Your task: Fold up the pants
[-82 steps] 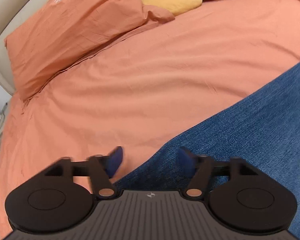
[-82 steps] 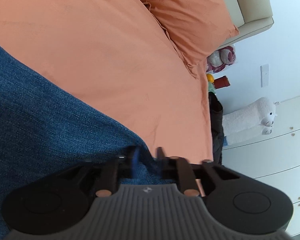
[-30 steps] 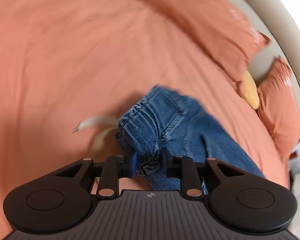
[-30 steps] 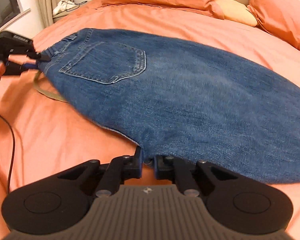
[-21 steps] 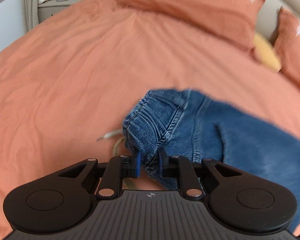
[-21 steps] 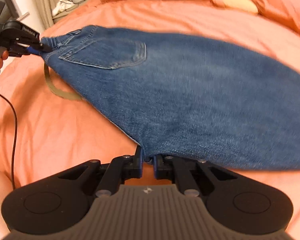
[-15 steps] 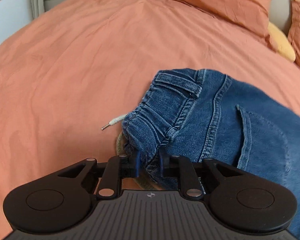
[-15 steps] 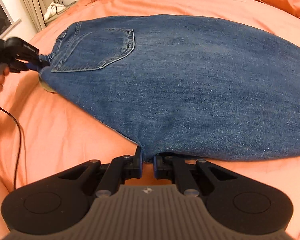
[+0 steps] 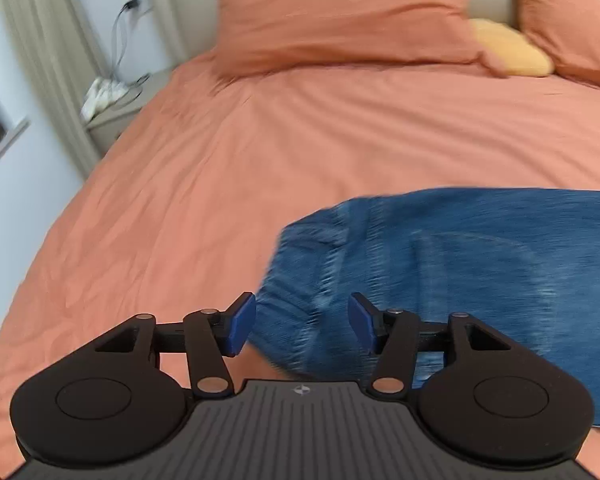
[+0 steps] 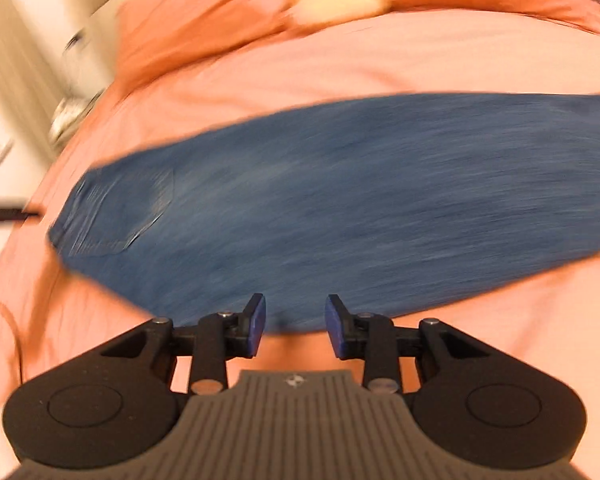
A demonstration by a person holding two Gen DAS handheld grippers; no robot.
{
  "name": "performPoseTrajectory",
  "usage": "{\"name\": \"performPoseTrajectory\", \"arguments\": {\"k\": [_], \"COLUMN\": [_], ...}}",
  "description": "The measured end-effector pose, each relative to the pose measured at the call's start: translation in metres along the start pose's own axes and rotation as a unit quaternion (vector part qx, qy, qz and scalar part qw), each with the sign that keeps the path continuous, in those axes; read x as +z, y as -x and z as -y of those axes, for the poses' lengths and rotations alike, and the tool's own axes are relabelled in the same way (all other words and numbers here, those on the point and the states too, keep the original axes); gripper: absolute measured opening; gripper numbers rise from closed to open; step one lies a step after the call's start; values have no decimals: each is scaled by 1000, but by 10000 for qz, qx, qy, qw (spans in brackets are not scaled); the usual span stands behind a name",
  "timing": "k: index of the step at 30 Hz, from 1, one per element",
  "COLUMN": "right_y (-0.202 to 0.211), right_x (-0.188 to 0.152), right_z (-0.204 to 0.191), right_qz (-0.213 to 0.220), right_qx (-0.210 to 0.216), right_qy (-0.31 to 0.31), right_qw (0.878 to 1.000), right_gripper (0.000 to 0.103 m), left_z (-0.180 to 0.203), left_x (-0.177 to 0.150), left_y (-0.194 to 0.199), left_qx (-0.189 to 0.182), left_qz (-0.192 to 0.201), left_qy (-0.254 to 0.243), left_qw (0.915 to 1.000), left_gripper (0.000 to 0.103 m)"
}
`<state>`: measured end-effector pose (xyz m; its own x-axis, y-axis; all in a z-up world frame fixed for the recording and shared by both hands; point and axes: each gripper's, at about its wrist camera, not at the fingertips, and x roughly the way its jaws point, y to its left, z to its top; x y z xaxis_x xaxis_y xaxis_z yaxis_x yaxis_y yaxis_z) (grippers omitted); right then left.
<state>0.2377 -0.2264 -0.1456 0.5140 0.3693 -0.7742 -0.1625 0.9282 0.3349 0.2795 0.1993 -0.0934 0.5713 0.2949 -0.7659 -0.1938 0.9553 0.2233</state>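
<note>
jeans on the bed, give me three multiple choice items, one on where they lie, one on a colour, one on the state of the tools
1. Where do the jeans lie?
A. spread on the bedcover
B. draped over the pillows
C. on the floor

2. What colour is the small cushion between the two pillows?
A. blue
B. yellow
C. white

3. What state are the left tool and the right tool in?
A. both shut on denim
B. only the left one open
C. both open, gripping nothing

Answers:
1. A, the denim lies stretched across the orange cover, short of the pillows.
2. B, it shows yellow against the orange pillows in the left wrist view.
3. C, in each wrist view the blue pads stand apart with a clear gap and no cloth pinched between them.
</note>
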Motion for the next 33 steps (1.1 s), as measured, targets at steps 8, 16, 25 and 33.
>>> {"name": "performPoseTrajectory", "arguments": {"k": [8, 16, 25, 33], "right_y": [95, 144, 96, 51], "right_x": [56, 100, 120, 115], "right_z": [157, 293, 378, 436], "right_qz": [593, 799, 698, 736], "right_qx": [-1025, -1913, -2132, -1856], "right_qy": [-1410, -2286, -2785, -3536], "right_qw": [9829, 9512, 9339, 9138], "right_gripper": [31, 31, 28, 10], "left_z": [77, 152, 222, 240], "left_x": [20, 30, 31, 19], "left_y": [17, -3, -41, -81], "left_qx": [-447, -695, -706, -663], "left_qz": [115, -153, -475, -819], "left_qy": [-512, -901, -1633, -1592], "left_qw": [9976, 9934, 9829, 9816], "left_gripper": [62, 60, 58, 58]}}
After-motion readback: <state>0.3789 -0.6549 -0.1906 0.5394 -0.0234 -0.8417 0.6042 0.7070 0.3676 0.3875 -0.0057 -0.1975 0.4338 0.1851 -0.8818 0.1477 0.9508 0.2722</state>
